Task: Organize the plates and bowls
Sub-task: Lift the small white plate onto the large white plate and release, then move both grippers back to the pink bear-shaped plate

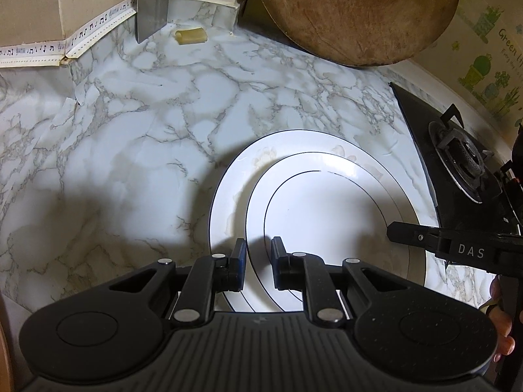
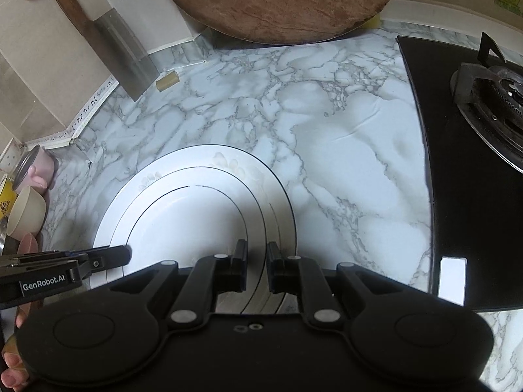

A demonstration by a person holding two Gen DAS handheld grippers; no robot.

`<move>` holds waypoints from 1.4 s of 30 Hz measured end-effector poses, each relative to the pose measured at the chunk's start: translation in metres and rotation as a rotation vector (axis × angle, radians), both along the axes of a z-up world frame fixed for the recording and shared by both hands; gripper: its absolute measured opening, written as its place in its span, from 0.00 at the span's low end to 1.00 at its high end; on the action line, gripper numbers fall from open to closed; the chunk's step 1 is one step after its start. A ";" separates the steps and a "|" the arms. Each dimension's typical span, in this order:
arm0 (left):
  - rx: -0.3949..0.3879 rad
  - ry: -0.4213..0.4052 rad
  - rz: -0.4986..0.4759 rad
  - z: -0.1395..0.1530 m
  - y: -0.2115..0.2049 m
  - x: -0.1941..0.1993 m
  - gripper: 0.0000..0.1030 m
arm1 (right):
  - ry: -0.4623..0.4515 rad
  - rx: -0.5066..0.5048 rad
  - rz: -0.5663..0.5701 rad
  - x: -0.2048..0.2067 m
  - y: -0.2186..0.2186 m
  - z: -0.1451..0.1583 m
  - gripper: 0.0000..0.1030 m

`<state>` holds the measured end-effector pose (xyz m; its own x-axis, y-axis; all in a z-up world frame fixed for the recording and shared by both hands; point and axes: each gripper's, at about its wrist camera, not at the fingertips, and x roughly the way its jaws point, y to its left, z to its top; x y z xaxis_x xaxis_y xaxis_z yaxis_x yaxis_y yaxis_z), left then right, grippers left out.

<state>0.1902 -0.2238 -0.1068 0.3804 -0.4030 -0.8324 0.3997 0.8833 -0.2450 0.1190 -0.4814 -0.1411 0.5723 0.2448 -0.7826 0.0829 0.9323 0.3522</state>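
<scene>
A smaller white plate with thin black rings [image 1: 330, 209] [image 2: 183, 215] lies on a larger white plate with faint flowers [image 1: 238, 170] [image 2: 228, 160] on the marble counter. My left gripper [image 1: 258, 261] straddles the smaller plate's left rim, jaws a little apart. My right gripper [image 2: 256, 263] straddles its right rim the same way. Each gripper shows in the other's view, the right [image 1: 395, 228] and the left [image 2: 126, 253]. Whether the pads touch the rim is unclear.
A round wooden board [image 1: 356, 13] [image 2: 278, 0] leans at the back. A black gas stove [image 1: 464, 160] [image 2: 474, 150] lies right. A cleaver [image 2: 124, 52] leans on the left wall. Small cups and bowls [image 2: 27, 212] stand far left.
</scene>
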 end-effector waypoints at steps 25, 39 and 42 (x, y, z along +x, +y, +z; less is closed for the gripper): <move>-0.011 -0.038 0.020 0.017 0.017 -0.005 0.14 | -0.051 -0.077 0.027 -0.003 0.008 0.013 0.21; -0.026 -0.159 0.102 0.053 0.070 -0.034 0.15 | -0.253 -0.110 0.144 -0.029 0.060 0.067 0.54; -0.021 -0.184 0.130 0.059 0.087 -0.043 0.15 | -0.279 -0.104 0.170 -0.034 0.075 0.074 0.60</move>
<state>0.1473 -0.1363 -0.0479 0.5752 -0.3567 -0.7361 0.3224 0.9259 -0.1968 0.0850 -0.4066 -0.0672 0.7257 0.2826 -0.6273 -0.1631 0.9564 0.2421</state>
